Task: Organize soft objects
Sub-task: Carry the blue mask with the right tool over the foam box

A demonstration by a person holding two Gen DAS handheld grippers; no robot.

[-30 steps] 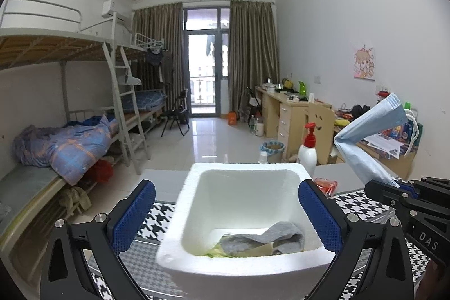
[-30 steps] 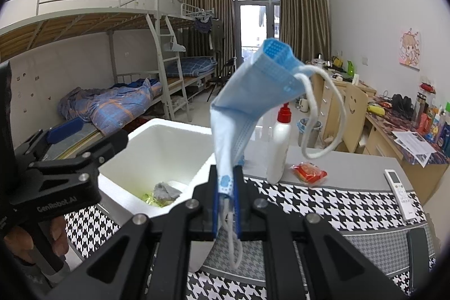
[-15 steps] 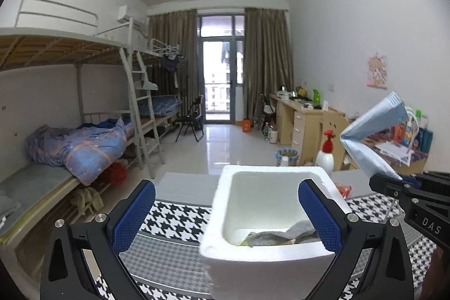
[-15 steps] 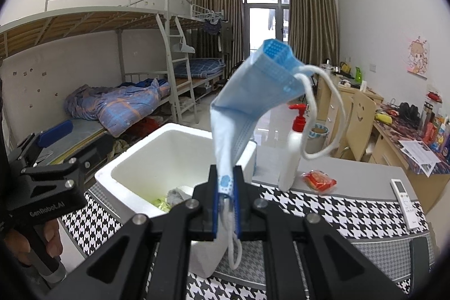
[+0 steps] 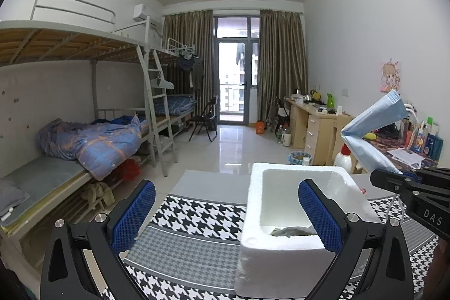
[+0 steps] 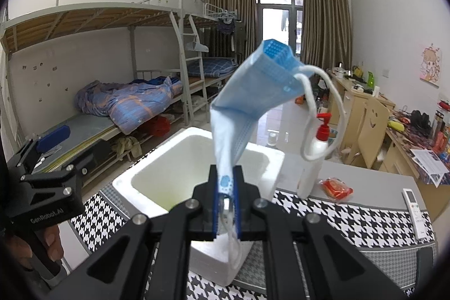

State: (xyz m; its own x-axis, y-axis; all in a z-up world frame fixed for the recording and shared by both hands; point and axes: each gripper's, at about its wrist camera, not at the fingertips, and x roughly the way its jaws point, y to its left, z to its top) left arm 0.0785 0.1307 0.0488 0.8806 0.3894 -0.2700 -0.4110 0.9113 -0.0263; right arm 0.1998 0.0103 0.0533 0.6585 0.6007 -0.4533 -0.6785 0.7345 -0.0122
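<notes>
Right gripper pinching blue face mask, held above white foam box on desk. Left gripper spread, empty, near box's left side.

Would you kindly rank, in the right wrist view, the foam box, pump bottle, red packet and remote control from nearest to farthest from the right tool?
1. Foam box, directly beneath the right tool.
2. Pump bottle, behind the box's right corner.
3. Red packet, right of the bottle.
4. Remote control, far right table edge.
</notes>
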